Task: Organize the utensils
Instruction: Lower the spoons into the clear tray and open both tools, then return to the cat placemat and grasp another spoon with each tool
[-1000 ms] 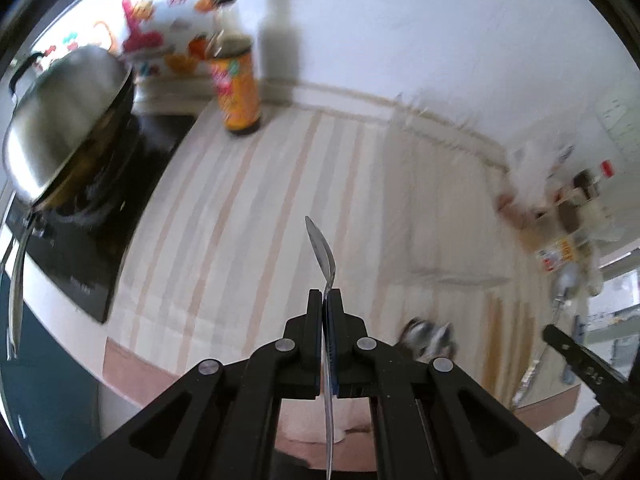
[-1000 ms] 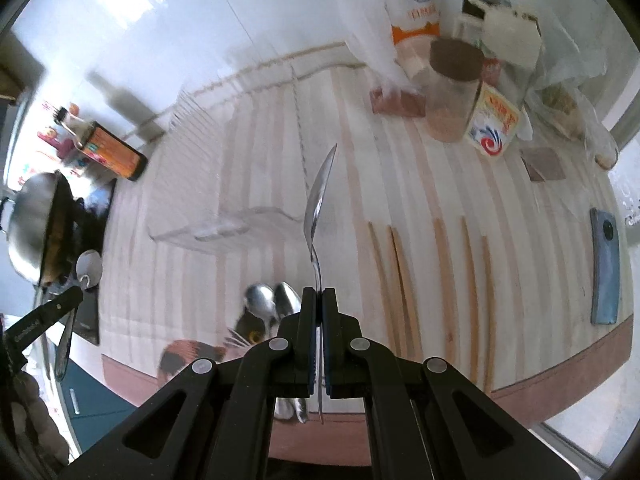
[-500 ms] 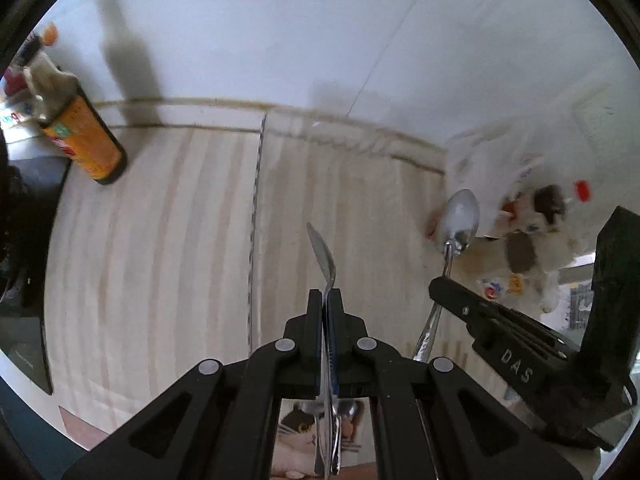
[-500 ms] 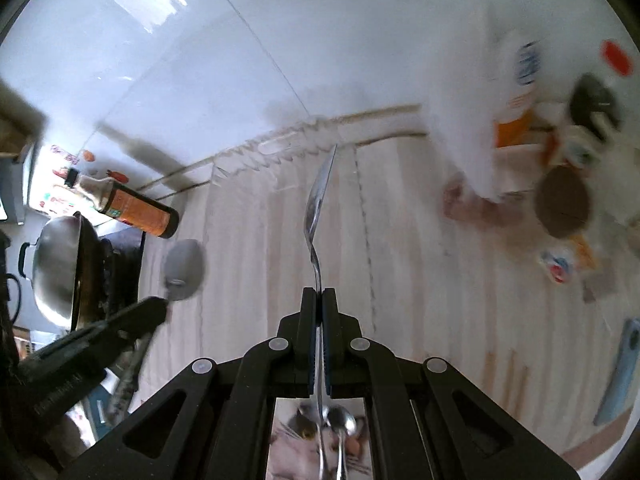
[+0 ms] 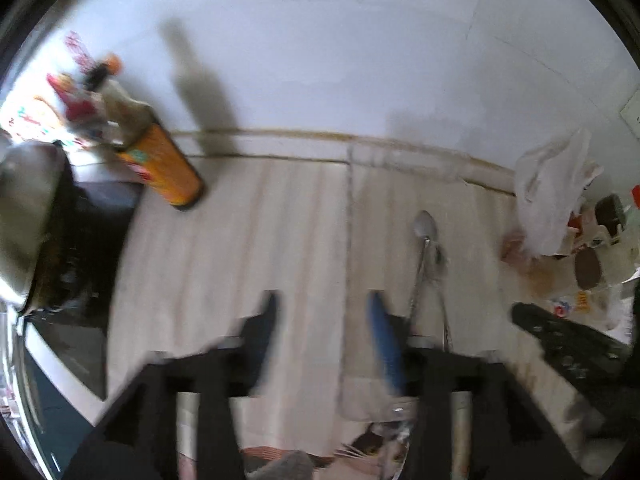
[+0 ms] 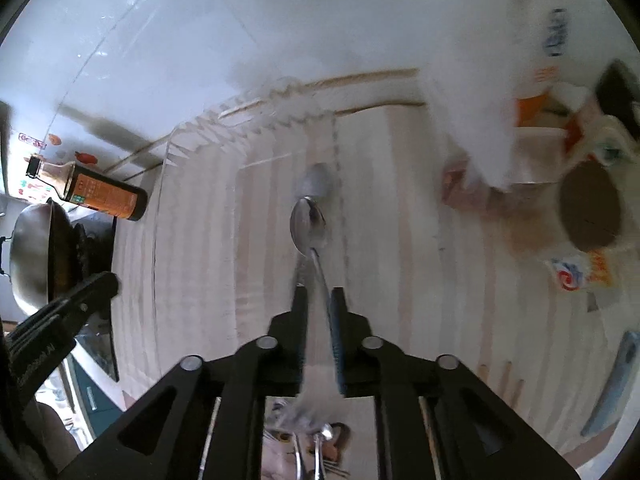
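My left gripper hangs over the striped counter, pointing steeply down, its jaws opening wide with nothing between them. Just right of its blue-padded finger, a steel spoon lies inside the clear plastic tray, with a second thin handle blurred beside it. My right gripper is over the same tray and its jaws are opening. A spoon shows its bowl flat to the camera, and its handle runs loosely between the fingers. A second, blurred spoon sits just beyond it.
An orange-labelled sauce bottle and a wok on the black hob stand to the left. A white plastic bag, jars and packets crowd the right. Wooden chopsticks and a phone lie front right. More spoons rest on a cat-print mat below.
Both grippers moved over the clear tray. The left jaws went from shut on a spoon to wide apart, without it. The right jaws parted and its spoon turned from edge-on to flat.
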A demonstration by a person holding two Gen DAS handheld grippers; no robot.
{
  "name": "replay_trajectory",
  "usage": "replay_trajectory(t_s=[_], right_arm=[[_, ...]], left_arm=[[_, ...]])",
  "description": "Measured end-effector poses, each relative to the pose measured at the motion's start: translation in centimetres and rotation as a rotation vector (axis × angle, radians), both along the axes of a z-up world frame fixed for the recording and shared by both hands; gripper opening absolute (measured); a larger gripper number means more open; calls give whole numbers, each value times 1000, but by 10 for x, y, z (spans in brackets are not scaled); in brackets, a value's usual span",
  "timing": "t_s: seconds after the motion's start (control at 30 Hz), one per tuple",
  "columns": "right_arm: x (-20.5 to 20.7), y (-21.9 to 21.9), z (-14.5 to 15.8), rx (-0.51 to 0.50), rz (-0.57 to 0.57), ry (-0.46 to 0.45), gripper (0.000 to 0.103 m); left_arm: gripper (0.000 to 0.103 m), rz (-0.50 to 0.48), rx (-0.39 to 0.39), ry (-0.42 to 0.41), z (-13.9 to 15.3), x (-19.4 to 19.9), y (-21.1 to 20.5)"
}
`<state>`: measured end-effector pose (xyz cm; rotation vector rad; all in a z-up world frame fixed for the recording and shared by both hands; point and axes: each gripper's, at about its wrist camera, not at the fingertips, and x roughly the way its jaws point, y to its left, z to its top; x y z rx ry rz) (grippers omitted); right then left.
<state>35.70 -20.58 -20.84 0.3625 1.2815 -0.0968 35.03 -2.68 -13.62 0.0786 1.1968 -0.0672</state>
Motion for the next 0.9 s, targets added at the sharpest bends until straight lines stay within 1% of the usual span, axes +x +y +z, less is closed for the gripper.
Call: replay_trajectory(t_s=[0.07,0.13,0.17,0.2,0.23,0.27,0.3,0.33,0.37,0.4,0.47,0.53,0.57,0.63,0.67,0.77,0.83,0.9], right_arm=[[-13,-4,9,-34,-15,-20,26],[-28,-6,15,-67,-27,-47,31],[-38,-5,17,-92,-42,-61,32],[-45,-5,19,-101,-49,-77,32],[-53,-5,19,-109,-57,-90,35],[-61,-5,19,-116,-64,-102,42],[-69,-3,17,-121,-65,-121,47],[-76,-1,15,-126,-66,-133,56],[-82,0,13,-128,-67,-143,62],[-87,2,10,-127,-63,-151,63],[-96,8,-5,-126,-48,-117,64],[-104,15,-19,-108,-35,-79,64],[-110,19,-30,-100,-24,-48,64],[-121,30,-53,-73,-2,15,63],[-125,34,-63,-62,9,38,58],[-133,52,-94,-49,45,115,47],[-136,63,-107,-46,65,141,43],[-136,72,-115,-52,85,150,42]], left_arm=[[65,18,37,-54,6,-10,6],[68,37,73,-106,8,-25,12],[78,44,74,-116,8,-27,14],[91,57,73,-133,8,-33,17],[98,67,71,-154,7,-38,21],[103,67,69,-163,7,-42,24],[103,65,65,-165,5,-46,27],[103,59,62,-156,1,-49,30],[103,55,64,-147,-3,-51,31],[103,54,73,-138,-8,-55,32],[103,61,98,-123,-19,-64,36],[103,68,128,-88,-39,-73,43],[103,71,138,-77,-44,-76,45],[103,75,170,-26,-67,-89,51],[103,80,182,1,-77,-95,54],[103,86,202,66,-101,-107,62],[103,91,219,106,-117,-115,69],[103,99,227,132,-125,-120,73]])
